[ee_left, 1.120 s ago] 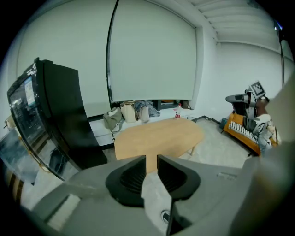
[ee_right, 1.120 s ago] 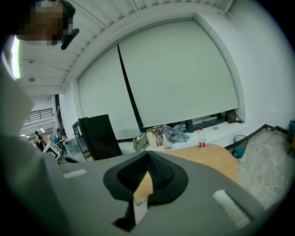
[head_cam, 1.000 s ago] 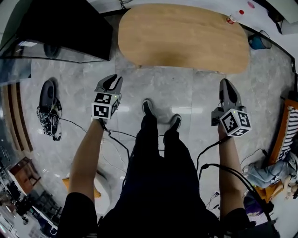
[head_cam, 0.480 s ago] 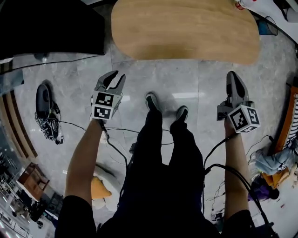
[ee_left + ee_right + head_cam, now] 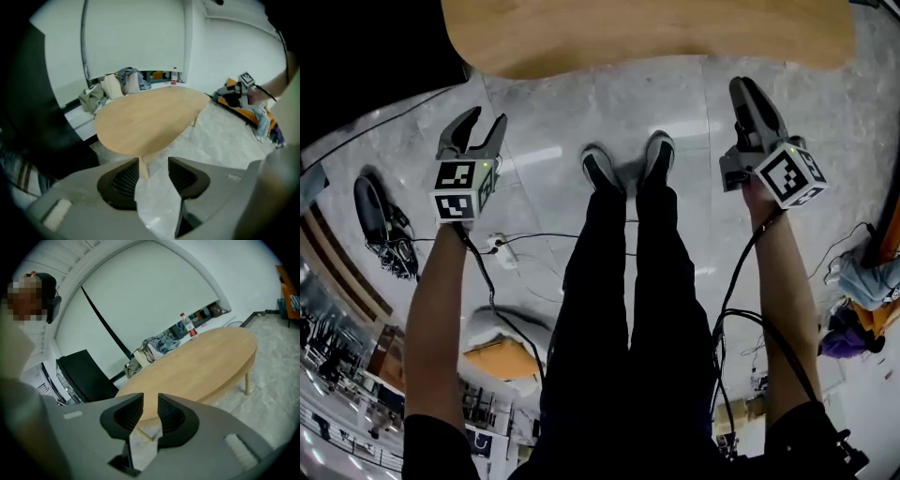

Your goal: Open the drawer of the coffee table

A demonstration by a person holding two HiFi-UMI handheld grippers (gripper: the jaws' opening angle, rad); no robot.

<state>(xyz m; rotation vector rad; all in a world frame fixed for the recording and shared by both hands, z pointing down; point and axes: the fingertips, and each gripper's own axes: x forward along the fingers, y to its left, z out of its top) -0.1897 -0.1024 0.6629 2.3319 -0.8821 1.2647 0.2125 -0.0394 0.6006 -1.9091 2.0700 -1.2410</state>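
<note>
The oval light-wood coffee table stands on thin legs on the grey marble floor, just beyond my shoes. No drawer front shows in any view. My left gripper hangs to the left of the feet, short of the table's near edge. Its jaws are opening and nothing lies between them. In the left gripper view the left gripper looks at the table. My right gripper is near the table's right part, its jaws opening by a narrow gap, empty. In the right gripper view the right gripper faces the table.
A black cabinet stands left of the table. Cables and a black device lie on the floor at the left. A bottle and bags sit behind the table. An orange seat with clothes is at the right.
Both grippers have dropped toward the floor and the table now fills the top of the head view. The left jaws have spread wider; the right jaws, shut before, have parted.
</note>
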